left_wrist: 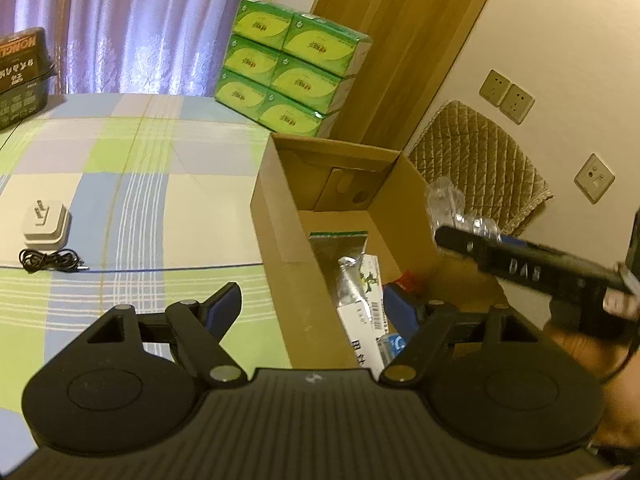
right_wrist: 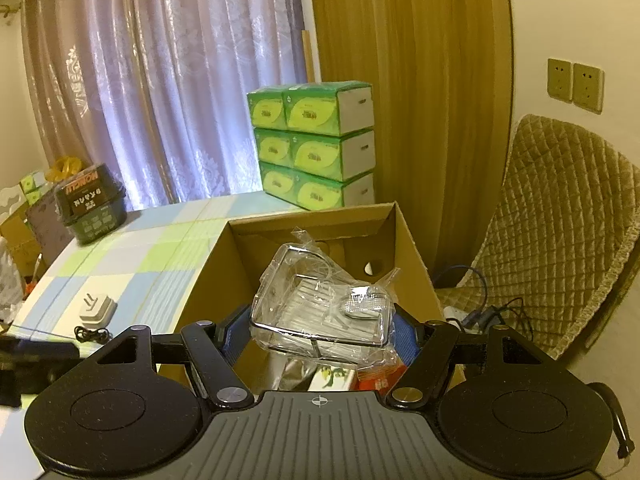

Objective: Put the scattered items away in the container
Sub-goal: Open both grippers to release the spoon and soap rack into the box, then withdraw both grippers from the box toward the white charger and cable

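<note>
An open cardboard box (left_wrist: 266,208) stands on the checked tablecloth and holds a silver-green pouch (left_wrist: 340,246), a tube and a white carton (left_wrist: 370,320). My left gripper (left_wrist: 312,312) is open and empty, low over the box's near-left corner. My right gripper (right_wrist: 320,332) is shut on a clear plastic case wrapped in film (right_wrist: 320,304), held above the cardboard box (right_wrist: 208,280). In the left wrist view the right gripper (left_wrist: 460,240) hangs at the box's right wall with that clear plastic case (left_wrist: 448,200). A white plug adapter (left_wrist: 44,222) and a coiled black cable (left_wrist: 50,262) lie on the cloth to the left.
A stack of green tissue packs (left_wrist: 288,68) stands behind the box. A dark printed container (right_wrist: 90,204) sits at the table's far left corner. A chair with a quilted cover (right_wrist: 560,232) is on the right, under wall sockets (right_wrist: 576,84). Curtains hang behind.
</note>
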